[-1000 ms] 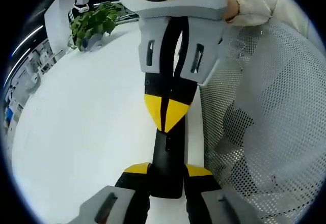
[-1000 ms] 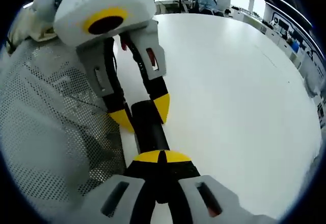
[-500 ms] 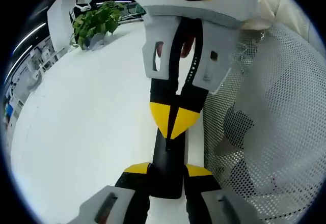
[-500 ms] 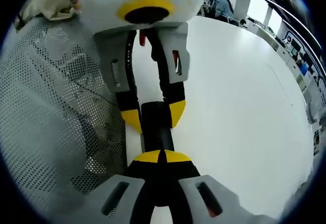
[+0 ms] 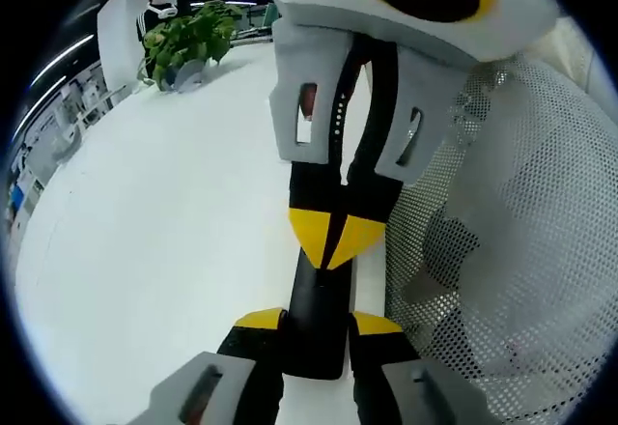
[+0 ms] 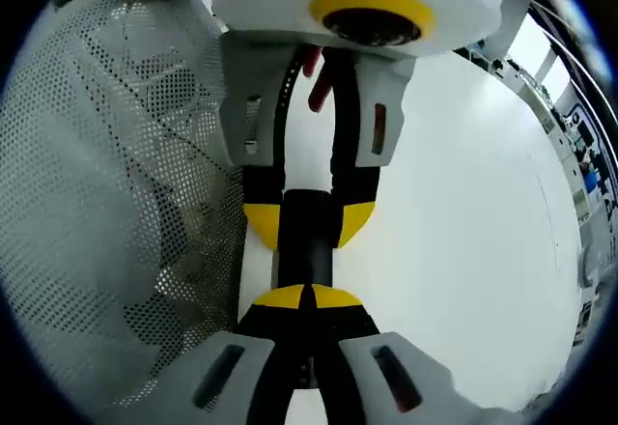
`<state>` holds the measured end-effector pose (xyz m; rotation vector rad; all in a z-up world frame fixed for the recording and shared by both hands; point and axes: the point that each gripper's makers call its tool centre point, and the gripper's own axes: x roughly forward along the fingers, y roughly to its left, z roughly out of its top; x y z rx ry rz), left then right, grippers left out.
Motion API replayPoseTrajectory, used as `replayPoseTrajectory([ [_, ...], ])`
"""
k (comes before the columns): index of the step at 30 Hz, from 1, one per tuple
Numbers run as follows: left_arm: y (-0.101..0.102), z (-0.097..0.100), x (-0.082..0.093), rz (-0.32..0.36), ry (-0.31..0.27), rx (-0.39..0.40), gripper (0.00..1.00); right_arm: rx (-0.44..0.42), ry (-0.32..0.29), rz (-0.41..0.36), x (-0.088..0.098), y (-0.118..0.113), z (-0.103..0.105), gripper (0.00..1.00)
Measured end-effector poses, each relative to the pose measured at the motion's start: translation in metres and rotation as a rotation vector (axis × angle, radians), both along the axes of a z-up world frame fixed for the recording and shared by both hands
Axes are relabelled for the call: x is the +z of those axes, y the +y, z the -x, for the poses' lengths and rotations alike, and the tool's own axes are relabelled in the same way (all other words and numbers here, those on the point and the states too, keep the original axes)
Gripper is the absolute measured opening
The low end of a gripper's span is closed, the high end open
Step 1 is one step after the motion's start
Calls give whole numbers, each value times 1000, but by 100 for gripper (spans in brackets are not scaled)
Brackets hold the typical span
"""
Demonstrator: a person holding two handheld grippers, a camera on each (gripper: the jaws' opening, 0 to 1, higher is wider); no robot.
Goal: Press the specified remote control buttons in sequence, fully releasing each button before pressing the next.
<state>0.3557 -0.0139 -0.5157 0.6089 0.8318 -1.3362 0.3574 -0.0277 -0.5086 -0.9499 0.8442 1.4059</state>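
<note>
My left gripper [image 5: 317, 321] has its two yellow-tipped jaws clamped on the near end of the remote control [image 5: 319, 319], a slim black bar that I hold just above the white worktop [image 5: 154, 232]. My right gripper [image 6: 308, 297] has its jaws pressed together, tips meeting, and those tips rest on the remote control's [image 6: 306, 241] top face, part-way along it. In the left gripper view the right gripper [image 5: 337, 241] comes in from above, its closed tips down on the remote; in the right gripper view the left gripper [image 6: 307, 224] straddles the far end of the bar.

I judge this to be a press in hand: the joined tips sit on the remote's face, though I cannot make out the button beneath them. The next move calls for a clean lift of the right tips until the button is fully free, then a shift along the bar to the following button, with the left grip kept steady.

Count: one remote, two grippers, one potted plant [image 5: 185, 41] at the far edge, one white perforated mesh surface [image 5: 512, 241] beside the worktop.
</note>
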Motion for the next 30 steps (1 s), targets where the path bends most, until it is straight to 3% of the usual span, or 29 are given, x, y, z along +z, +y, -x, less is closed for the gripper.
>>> replayPoseTrajectory([
  [8, 0, 0, 0, 5, 3, 0, 25, -41, 26, 26, -1, -2, 0, 0],
  [19, 0, 0, 1, 4, 1, -4, 25, -163, 38, -108, 2, -3, -1, 0],
  [28, 0, 0, 1, 6, 1, -3, 25, -106, 5, -89, 2, 3, -1, 0],
  [30, -1, 0, 1, 7, 2, -4, 25, -59, -13, -69, 2, 4, 0, 0],
])
